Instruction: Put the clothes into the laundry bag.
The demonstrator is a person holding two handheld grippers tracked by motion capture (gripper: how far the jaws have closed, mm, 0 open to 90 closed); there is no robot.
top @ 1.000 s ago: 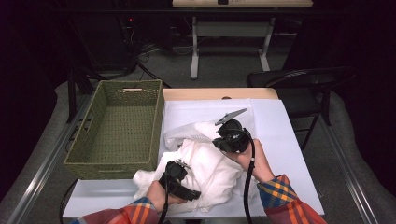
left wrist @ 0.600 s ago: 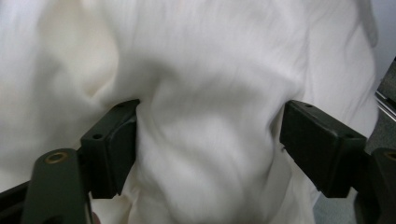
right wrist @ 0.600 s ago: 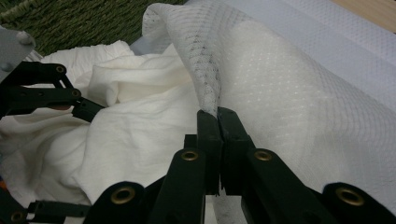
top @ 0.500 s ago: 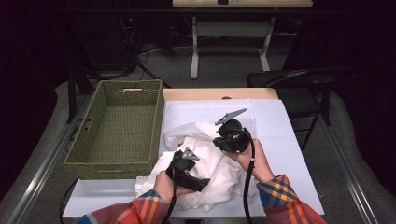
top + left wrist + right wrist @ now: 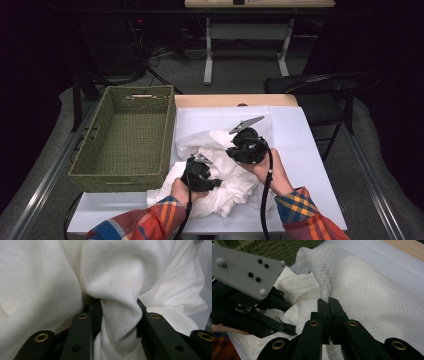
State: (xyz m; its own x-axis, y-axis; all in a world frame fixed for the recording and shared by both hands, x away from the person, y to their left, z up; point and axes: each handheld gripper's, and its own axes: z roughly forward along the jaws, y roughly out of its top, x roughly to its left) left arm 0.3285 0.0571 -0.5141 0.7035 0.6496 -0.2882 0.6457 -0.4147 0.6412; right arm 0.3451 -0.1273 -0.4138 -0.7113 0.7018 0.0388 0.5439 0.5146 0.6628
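A lab: dark room, cables (floor-strewn), bare workbench.

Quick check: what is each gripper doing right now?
Left gripper: jaws just closed, shut on a fold of the white cloth.
Right gripper: shut on a thin mesh edge of the cloth.

Left gripper jaws just closing — right gripper seemingly clamped.

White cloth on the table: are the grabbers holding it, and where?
Yes. The left gripper pinches a bunched fold of the white cloth; the right gripper pinches its thin mesh edge.
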